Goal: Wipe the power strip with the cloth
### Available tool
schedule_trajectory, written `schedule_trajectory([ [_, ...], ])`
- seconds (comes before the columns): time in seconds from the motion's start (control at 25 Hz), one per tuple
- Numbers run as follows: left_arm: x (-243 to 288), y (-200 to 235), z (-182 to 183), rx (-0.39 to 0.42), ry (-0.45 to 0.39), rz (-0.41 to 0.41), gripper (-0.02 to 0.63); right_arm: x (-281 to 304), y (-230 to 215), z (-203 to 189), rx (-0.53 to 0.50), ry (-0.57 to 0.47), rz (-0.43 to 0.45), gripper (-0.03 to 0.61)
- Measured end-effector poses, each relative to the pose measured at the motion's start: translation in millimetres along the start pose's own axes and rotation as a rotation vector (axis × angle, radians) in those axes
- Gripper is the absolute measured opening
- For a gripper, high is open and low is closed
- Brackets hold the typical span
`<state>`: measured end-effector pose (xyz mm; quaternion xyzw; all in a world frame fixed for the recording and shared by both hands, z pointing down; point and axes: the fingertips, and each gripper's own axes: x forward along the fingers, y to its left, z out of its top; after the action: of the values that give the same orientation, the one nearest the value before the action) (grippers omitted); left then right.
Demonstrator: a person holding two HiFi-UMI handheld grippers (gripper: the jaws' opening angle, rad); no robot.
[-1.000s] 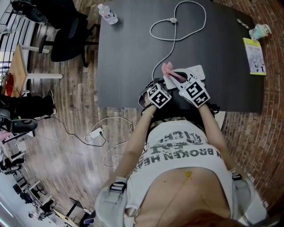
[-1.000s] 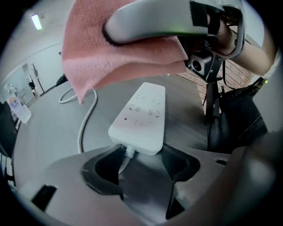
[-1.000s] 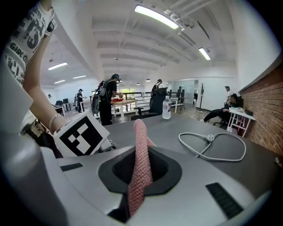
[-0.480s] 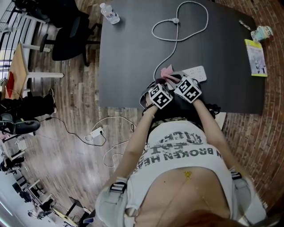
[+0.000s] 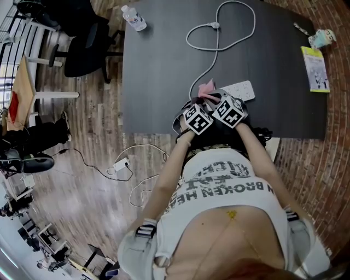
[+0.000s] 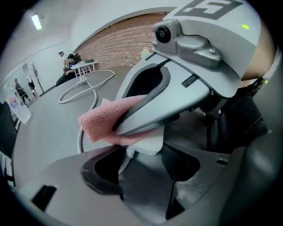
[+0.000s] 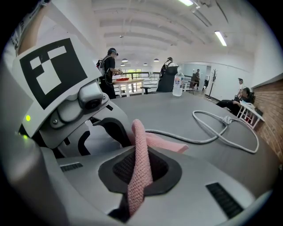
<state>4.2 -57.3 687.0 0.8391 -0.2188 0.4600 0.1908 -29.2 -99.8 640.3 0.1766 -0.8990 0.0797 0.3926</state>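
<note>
Power strip, at the near edge of the black table, is being clamped at its cord end by the left gripper while the pink cloth is being pinched by the right gripper. Wiping appears under way, with a rightward stroke along the strip judged next. The contents of the far-left water bottle cannot be told.
</note>
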Motion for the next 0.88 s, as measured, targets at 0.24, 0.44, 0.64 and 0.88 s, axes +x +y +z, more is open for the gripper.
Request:
schedule_trajectory([
  [0.24, -0.9, 1.4, 0.1, -0.002, 0.001, 0.001, 0.270, 1.2, -0.2, 0.7, -0.021, 0.010, -0.008, 0.017],
  [0.44, -0.4, 1.7, 0.0, -0.004, 0.003, -0.002, 0.270, 1.5, -0.9, 0.0, -0.025, 0.020, -0.003, 0.017],
  [0.64, -0.3, 2.6, 0.2, -0.005, 0.005, -0.001, 0.270, -0.4, -4.9, -3.4, -0.024, 0.027, -0.008, 0.017],
  [0.88, -1.1, 2.1, -0.6, -0.003, 0.005, -0.002, 0.270, -4.4, -9.4, -6.6, -0.009, 0.031, -0.012, 0.017],
])
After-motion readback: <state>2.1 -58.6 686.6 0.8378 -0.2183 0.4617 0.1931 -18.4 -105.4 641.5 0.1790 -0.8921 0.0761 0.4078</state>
